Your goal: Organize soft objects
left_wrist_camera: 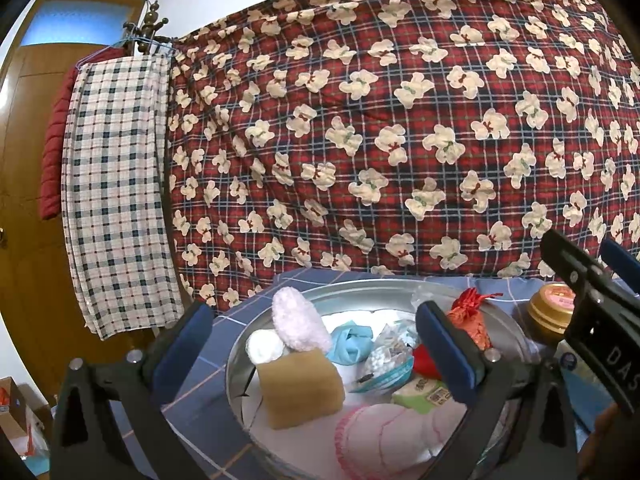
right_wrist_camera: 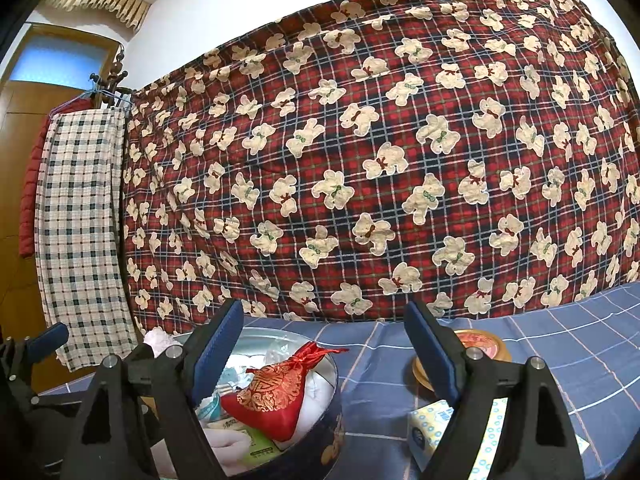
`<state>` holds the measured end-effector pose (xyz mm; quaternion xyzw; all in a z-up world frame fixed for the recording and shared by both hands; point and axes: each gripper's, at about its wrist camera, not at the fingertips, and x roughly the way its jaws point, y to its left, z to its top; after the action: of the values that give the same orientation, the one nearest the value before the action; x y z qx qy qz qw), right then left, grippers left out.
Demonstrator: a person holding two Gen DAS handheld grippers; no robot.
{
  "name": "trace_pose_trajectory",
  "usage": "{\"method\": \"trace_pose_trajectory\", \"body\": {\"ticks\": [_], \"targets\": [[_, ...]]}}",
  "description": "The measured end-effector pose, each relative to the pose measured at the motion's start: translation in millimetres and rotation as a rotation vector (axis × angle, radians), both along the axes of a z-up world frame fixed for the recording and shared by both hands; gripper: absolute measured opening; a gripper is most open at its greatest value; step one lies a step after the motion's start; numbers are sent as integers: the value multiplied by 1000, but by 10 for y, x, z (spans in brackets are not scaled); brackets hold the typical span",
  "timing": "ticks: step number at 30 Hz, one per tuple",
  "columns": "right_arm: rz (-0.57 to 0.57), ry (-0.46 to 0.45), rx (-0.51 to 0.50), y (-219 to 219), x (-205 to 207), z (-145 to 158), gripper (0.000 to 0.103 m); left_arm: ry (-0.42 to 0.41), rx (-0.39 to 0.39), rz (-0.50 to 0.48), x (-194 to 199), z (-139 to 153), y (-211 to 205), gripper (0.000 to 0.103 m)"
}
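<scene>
Landmark = round metal tin (left_wrist_camera: 240, 364), sitting on the blue checked sheet (left_wrist_camera: 192, 384).

Far left of the tin, by the wooden door (left_wrist_camera: 24, 160): checked cloth (left_wrist_camera: 116, 200) on a hanger, red padded jacket (left_wrist_camera: 54, 152) behind it. Behind the tin, a red plaid quilt w/ cream bears (left_wrist_camera: 380, 120) fills the backdrop.

Left gripper (left_wrist_camera: 316, 344) hovers over the tin, jaws wide apart, nothing between the pads.

Inside the tin, L to R: white roll (left_wrist_camera: 264, 346), fluffy pink piece (left_wrist_camera: 298, 324), tan sponge block (left_wrist_camera: 300, 390), light blue cloth (left_wrist_camera: 350, 340), clear bag of white bits (left_wrist_camera: 386, 360), green-white tissue pack (left_wrist_camera: 424, 394), red-gold drawstring pouch (left_wrist_camera: 470, 320) at the right rim. Pink ruffled cloth (left_wrist_camera: 380, 432) at the near edge.

Right of the tin: gold-lidded jar (left_wrist_camera: 552, 312), blue-dotted tissue pack (right_wrist_camera: 432, 432) in front of it.

Right gripper (right_wrist_camera: 324, 348) sits right of the tin, jaws wide apart too, holding nothing; pouch and sheet show through the gap.
</scene>
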<state>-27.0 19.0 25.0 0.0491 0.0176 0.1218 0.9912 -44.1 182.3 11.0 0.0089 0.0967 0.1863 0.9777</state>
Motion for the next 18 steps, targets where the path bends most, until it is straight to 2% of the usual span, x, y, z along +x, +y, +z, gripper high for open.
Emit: {"method": "trace_pose_trajectory", "body": {"ticks": [18], "targets": [[0,-3,-1,3,-6,4,84,3,22,30,-12,0,-15,103]]}}
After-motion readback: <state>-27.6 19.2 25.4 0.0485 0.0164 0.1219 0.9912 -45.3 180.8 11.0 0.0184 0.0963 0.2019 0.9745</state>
